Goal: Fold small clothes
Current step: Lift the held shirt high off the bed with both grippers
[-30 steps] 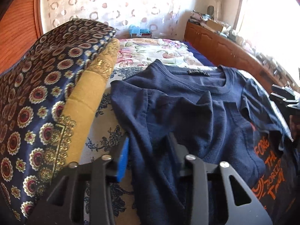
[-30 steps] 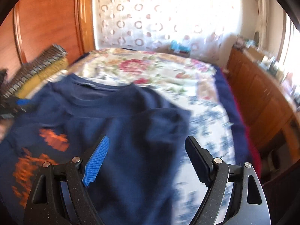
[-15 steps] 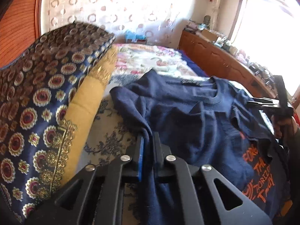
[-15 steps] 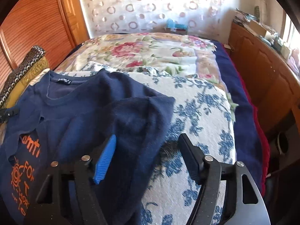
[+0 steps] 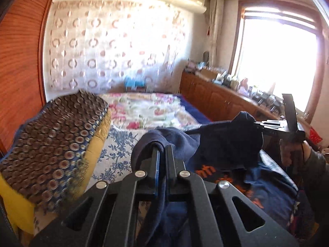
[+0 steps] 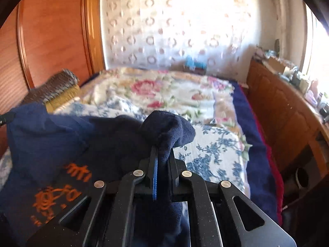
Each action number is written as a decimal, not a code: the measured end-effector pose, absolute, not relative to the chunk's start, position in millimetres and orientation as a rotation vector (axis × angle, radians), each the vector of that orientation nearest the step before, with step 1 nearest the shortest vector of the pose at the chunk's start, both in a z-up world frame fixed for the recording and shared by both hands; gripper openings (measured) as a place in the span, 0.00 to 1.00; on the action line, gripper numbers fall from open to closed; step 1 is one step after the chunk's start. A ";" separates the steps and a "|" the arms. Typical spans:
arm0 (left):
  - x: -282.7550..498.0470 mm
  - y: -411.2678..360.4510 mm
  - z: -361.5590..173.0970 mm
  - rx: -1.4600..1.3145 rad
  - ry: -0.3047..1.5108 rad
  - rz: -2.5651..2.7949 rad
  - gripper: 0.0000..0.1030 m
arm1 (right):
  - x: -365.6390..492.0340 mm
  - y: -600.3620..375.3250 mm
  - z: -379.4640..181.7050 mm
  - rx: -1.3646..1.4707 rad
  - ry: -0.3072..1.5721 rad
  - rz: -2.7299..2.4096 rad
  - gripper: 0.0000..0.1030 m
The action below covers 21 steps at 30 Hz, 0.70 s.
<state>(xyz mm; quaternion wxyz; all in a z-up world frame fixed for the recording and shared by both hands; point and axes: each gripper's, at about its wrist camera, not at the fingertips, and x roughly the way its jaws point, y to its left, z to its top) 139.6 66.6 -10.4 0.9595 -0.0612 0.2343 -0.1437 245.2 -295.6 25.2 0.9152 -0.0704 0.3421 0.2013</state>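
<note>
A navy T-shirt [image 5: 222, 144] with orange print hangs lifted over the floral bedspread [image 5: 144, 111]. My left gripper [image 5: 162, 148] is shut on a bunched fold of its upper left edge. My right gripper [image 6: 162, 150] is shut on the opposite upper edge, cloth draped over the fingertips. The right gripper also shows in the left wrist view [image 5: 273, 124], held in a hand at the right. The shirt [image 6: 51, 144] sags between the two grippers, its orange print [image 6: 59, 193] facing up. The lower shirt is hidden behind the gripper bodies.
A patterned navy and yellow cushion [image 5: 53, 140] lies along the bed's left side. A wooden wardrobe [image 6: 51, 41] stands at left. A wooden cabinet [image 5: 222, 98] with clutter runs along the right under a bright window [image 5: 277, 61]. A curtain [image 6: 174, 26] hangs behind.
Both grippers closed on the shirt's upper edges and lifted it off the bed. The right gripper was open half a second ago. Both cameras now tilt up toward the wall.
</note>
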 end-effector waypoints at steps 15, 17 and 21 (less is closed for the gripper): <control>-12.1 102.4 -31.9 -0.074 0.539 -0.260 0.01 | 77.5 -357.3 38.5 -0.073 0.682 0.441 0.04; -16.3 99.5 -40.3 -0.067 0.590 -0.273 0.01 | 61.9 -361.4 30.7 -0.070 0.711 0.449 0.04; -31.7 93.9 -49.7 -0.029 0.593 -0.297 0.06 | 46.3 -362.9 7.9 -0.126 0.787 0.426 0.05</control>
